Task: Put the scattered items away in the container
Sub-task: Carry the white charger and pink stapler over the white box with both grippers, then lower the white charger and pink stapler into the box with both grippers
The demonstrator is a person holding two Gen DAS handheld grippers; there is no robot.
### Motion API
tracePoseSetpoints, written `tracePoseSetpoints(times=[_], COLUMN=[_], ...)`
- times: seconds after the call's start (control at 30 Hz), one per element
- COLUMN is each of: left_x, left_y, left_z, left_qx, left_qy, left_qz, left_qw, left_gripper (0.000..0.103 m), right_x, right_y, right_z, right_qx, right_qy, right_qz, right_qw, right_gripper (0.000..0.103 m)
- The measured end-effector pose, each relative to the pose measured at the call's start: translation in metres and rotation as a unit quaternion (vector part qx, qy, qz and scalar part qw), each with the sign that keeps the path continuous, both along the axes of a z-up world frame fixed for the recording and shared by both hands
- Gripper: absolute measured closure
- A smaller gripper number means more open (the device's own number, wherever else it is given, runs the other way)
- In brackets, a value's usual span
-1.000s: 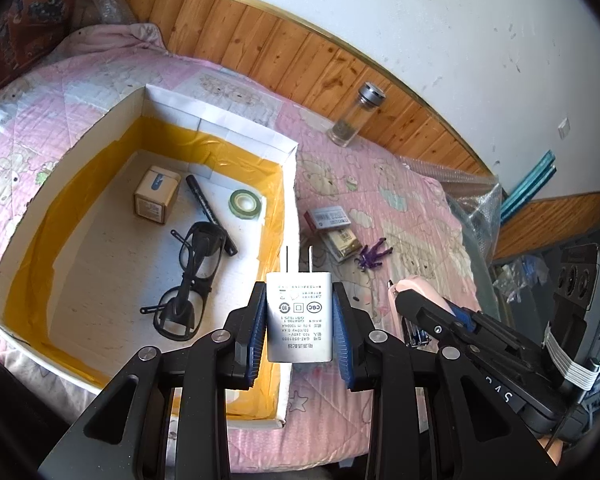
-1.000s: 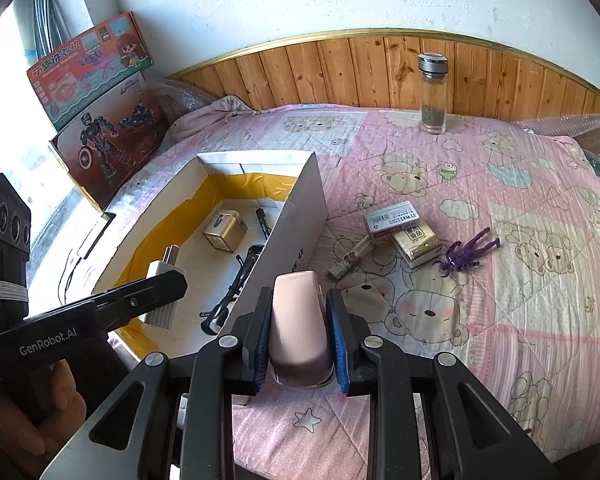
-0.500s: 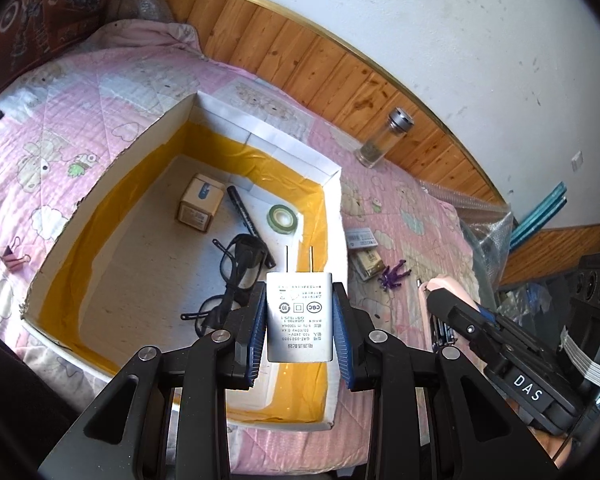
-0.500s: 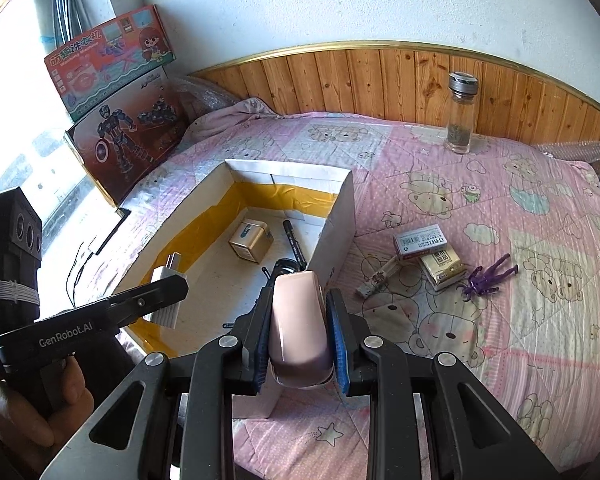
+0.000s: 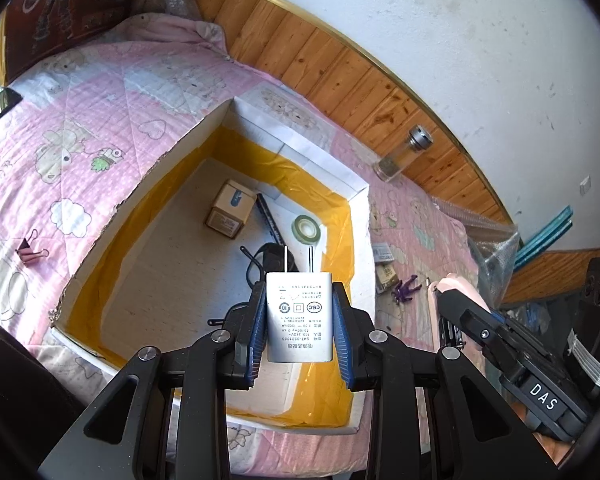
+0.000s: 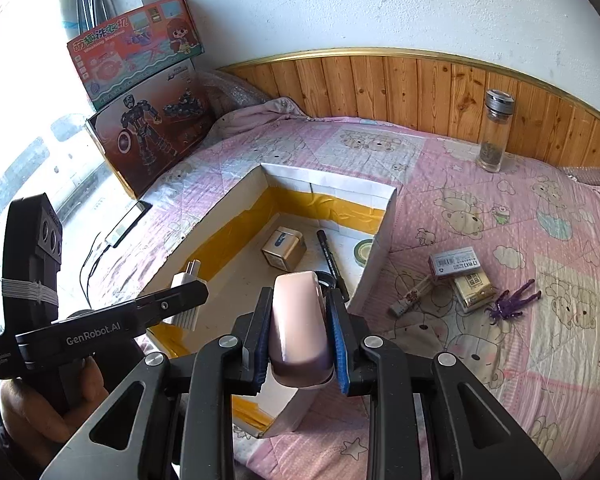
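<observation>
Four items inside taped box (image 5: pixel 356 196)

White charger (image 5: pixel 299 322), prongs pointing away, clamped above box interior. Pink case (image 6: pixel 298 322), smooth and rounded, gripped over near right wall of box. Box (image 5: pixel 362 216): open-topped, white walls, yellow tape along inner base, resting on pink quilt; inside, small tan carton (image 5: pixel 230 214), black pen (image 6: pixel 332 260), green tape roll (image 5: pixel 307 227), black glasses (image 5: pixel 266 258). On quilt right of box: two small packs (image 6: pixel 462 274), purple figure (image 6: pixel 514 304), slim tube (image 6: pixel 410 300). Left of box: pink clip (image 5: pixel 32 250).
</observation>
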State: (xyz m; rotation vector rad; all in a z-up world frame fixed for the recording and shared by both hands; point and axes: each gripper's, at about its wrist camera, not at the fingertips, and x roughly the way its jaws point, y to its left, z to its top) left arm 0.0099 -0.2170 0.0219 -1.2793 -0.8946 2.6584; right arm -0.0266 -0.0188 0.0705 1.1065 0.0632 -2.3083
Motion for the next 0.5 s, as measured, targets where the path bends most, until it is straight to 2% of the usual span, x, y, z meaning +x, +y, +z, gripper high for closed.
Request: tracePoseSetpoints(times=[0.5], left_x=[-0.006], left_y=[-0.017], left_z=[-0.008], left_qx=[0.010], left_qy=[-0.014], left_qz=[0.018], left_qw=[0.9997], left_gripper=[0.072], right_x=[-0.013], right_y=[-0.035], right_z=[-0.007], right_qx=[0.001], right_qy=[-0.025], right_qz=[0.047], right_qw=[0.999], right_gripper=[0.076])
